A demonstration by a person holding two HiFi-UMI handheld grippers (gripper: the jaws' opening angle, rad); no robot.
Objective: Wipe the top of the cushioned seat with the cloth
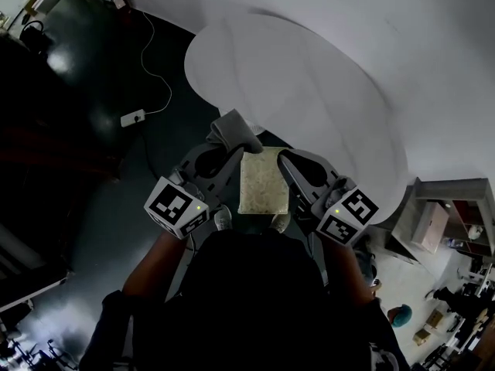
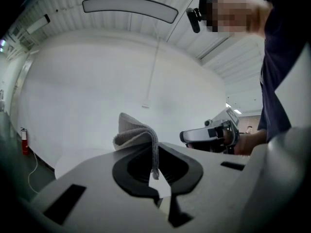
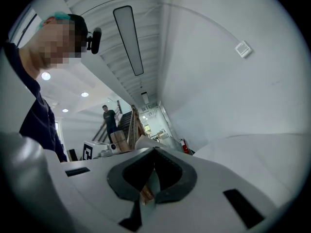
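Your left gripper (image 2: 156, 178) is clamped on a corner of the grey cloth (image 2: 137, 134). The cloth stands bunched above the jaws rather than hanging below them, so the likeliest fault is hard jaw tips meeting the cushion before any fabric does. That small bite could also slip once the cloth drags on the textured top. Your right gripper (image 3: 147, 192) has its jaws together on a sliver of brown, which I take for the frame of the cushioned seat (image 1: 263, 180). A hold at one edge may let the seat tip if you press hard. The seat lies between the two grippers, close in front of your body, and it is narrow. Both grippers sit just beside its long edges, so a sideways stroke risks a knock or a run off the side. Room opens at the far end, toward the white round surface (image 1: 325, 76), while the near end is crowded by you.
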